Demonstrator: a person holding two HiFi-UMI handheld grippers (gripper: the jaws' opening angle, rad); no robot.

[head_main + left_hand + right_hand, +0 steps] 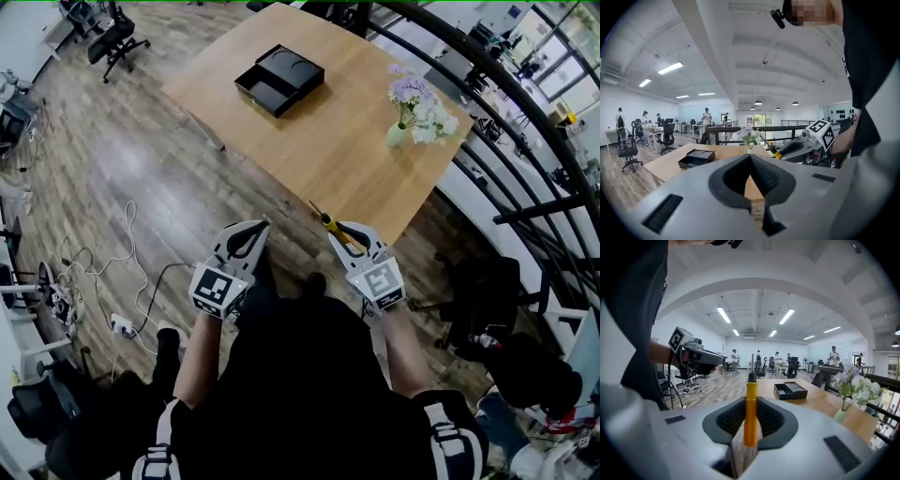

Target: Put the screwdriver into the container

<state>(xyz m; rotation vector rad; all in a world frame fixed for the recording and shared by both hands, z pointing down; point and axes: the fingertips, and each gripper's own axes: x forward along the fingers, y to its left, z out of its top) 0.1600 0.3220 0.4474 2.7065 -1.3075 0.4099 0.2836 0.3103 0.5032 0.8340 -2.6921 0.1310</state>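
Observation:
In the head view a yellow-handled screwdriver (328, 221) sticks out forward from my right gripper (345, 229), which is shut on its handle just short of the wooden table's near corner. The right gripper view shows the handle (750, 413) upright between the pads, shaft pointing ahead. My left gripper (251, 230) hangs beside it over the floor, shut with nothing held. The black open container (279, 79) lies at the far side of the table (347, 159), well ahead of both grippers; it also shows as a box (790, 390) ahead and as a box (696, 158) to the left.
A small vase of pale flowers (417, 108) stands near the table's right edge. A black railing (525, 141) runs along the right. Cables and a power strip (122, 323) lie on the floor at left. Office chairs (117, 37) and people stand far off.

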